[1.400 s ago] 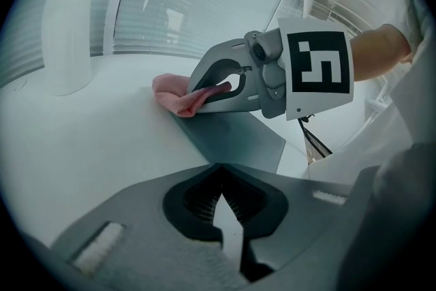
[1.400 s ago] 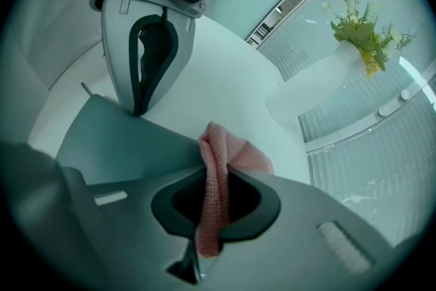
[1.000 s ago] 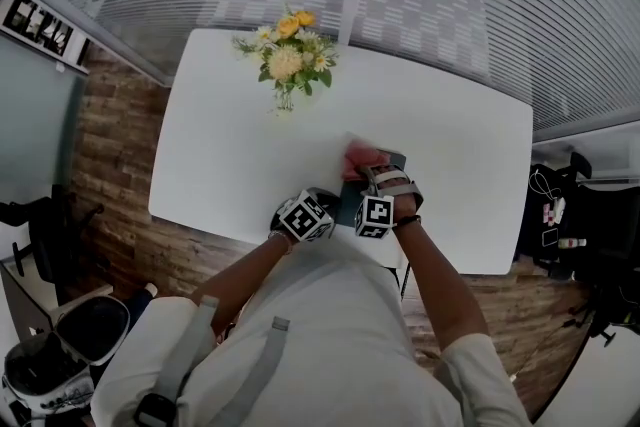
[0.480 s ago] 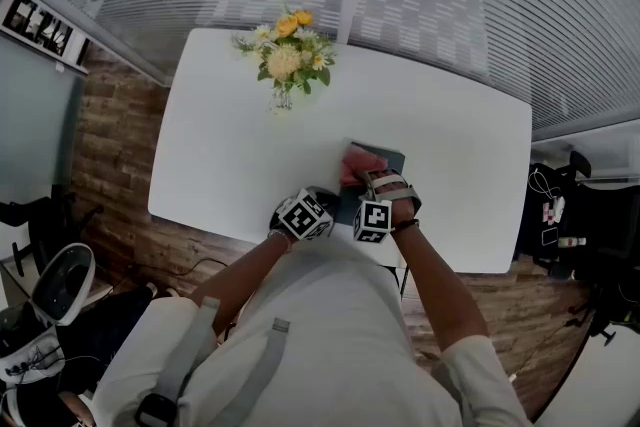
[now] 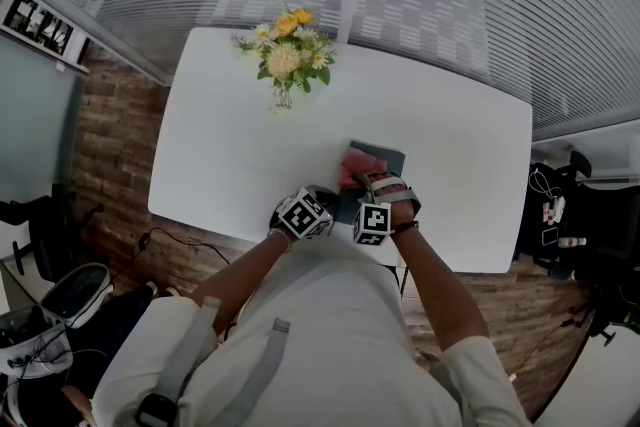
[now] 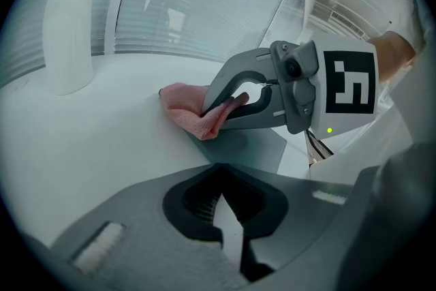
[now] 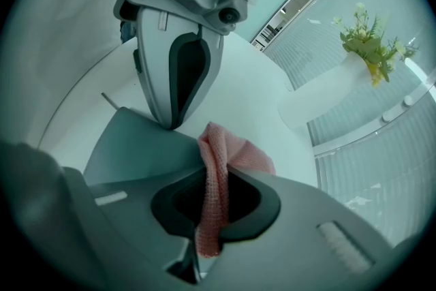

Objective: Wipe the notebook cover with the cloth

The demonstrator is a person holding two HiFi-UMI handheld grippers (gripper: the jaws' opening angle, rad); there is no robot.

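A dark teal notebook point(image 5: 388, 159) lies flat near the table's front edge, and its cover point(image 7: 126, 146) fills the lower left of the right gripper view. My right gripper point(image 5: 362, 178) is shut on a pink cloth point(image 5: 354, 165). The cloth point(image 7: 235, 152) hangs from its jaws onto the cover's far part. My left gripper point(image 5: 331, 201) is shut, and its tips point(image 7: 172, 123) rest on the notebook's left edge. In the left gripper view the right gripper point(image 6: 235, 101) holds the cloth point(image 6: 189, 109) down on the notebook point(image 6: 255, 155).
A vase of yellow and white flowers point(image 5: 286, 61) stands at the table's far left. The white table point(image 5: 230, 145) stretches left and right of the notebook. Its front edge point(image 5: 240, 233) runs just below both grippers. Brick-patterned floor and equipment lie beyond it.
My right gripper has drawn the cloth a little nearer and to the left across the cover. The left gripper has stayed put on the notebook's edge.
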